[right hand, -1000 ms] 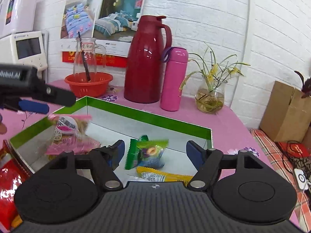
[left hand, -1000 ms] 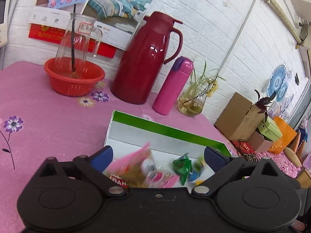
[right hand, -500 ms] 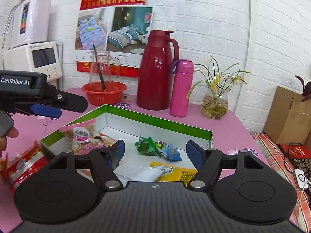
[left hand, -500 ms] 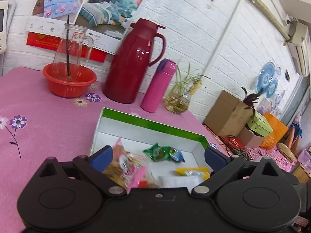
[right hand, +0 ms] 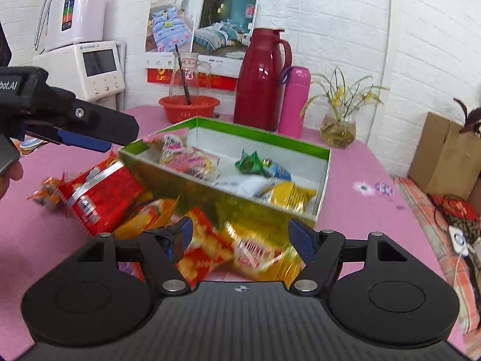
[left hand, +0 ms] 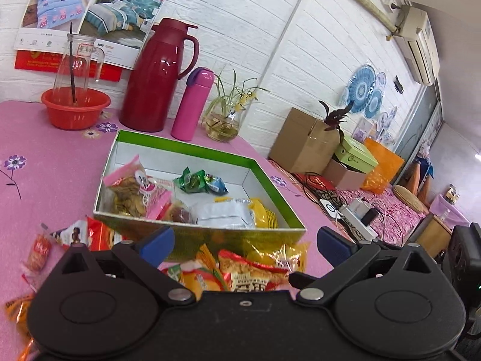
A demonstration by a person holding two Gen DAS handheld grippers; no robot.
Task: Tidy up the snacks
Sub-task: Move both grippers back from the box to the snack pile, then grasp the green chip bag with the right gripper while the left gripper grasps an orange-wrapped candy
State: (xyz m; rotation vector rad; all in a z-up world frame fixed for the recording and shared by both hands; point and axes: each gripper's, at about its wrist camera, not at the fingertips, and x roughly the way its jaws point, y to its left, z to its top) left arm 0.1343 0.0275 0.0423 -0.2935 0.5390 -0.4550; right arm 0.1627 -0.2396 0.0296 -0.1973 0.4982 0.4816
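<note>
A green-rimmed white box (left hand: 192,150) (right hand: 261,134) sits on the pink table and holds several snack packs: a pink bag of chips (left hand: 132,189), a green packet (left hand: 192,180), a white pack (left hand: 224,215) and a yellow pack (right hand: 288,194). More snack packs lie on the table in front of the box: a large red bag (right hand: 102,195) and orange and yellow bags (left hand: 252,273) (right hand: 255,249). My left gripper (left hand: 245,243) is open and empty above these loose packs; it also shows in the right wrist view (right hand: 84,141). My right gripper (right hand: 240,237) is open and empty over the loose bags.
A red basin with a glass jug (left hand: 75,111), a dark red thermos jug (left hand: 159,78), a pink flask (left hand: 194,105) and a glass vase with plants (left hand: 224,123) stand behind the box by the wall. A white appliance (right hand: 90,66) stands at the left. Cardboard boxes (left hand: 303,141) sit past the table's right edge.
Both grippers have pulled back from over the box toward the near side. The loose snack packs in front of the box have come into view. The pink chip bag lies in the box.
</note>
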